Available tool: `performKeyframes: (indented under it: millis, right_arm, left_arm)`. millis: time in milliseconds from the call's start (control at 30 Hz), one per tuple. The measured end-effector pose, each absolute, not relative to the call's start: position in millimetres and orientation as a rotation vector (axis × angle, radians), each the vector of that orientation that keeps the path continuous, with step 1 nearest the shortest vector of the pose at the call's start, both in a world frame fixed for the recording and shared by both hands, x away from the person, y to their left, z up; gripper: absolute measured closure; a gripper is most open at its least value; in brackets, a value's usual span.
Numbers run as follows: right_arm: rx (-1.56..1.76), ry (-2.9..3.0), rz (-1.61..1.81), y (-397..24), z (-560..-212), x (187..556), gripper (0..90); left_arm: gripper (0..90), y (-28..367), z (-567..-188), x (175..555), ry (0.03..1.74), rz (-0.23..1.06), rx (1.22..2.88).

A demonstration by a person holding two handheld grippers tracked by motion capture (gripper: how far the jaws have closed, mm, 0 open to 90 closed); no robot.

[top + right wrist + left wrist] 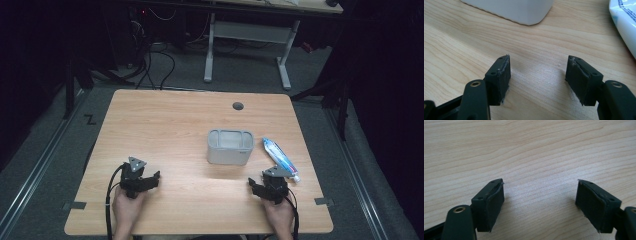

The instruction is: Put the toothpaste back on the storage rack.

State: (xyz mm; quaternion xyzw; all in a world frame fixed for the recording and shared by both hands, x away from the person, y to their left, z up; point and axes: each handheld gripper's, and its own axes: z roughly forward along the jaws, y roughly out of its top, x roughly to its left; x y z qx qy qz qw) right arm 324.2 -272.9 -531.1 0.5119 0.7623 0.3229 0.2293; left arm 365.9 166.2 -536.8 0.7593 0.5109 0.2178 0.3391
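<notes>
A grey rectangular bin [230, 146] stands right of the table's middle; its lower corner [519, 11] shows in the right gripper view. A white and blue toothpaste tube [281, 159] lies just right of the bin, its side at the top right edge [625, 22] of the right gripper view. My right gripper [267, 184] rests near the front edge, just short of the tube's cap end, open with bare wood between its jaws [537, 75]. My left gripper [141, 177] sits at the front left, open over bare wood [540, 197].
The wooden table [170, 125] has a round cable hole [238, 106] near its far edge. Beyond it stands a white desk frame [250, 35] on dark carpet, with cables [150, 60] at the far left.
</notes>
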Motion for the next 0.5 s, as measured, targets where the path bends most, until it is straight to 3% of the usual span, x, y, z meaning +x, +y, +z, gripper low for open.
performKeyframes:
  millis: [500]
  right_arm:
    - [1.421,2.088,0.883,-271.1,-531.0,325.5,36.3]
  left_arm:
    - [22.8,167.1,-536.7,366.0,1.332,0.557,1.968]
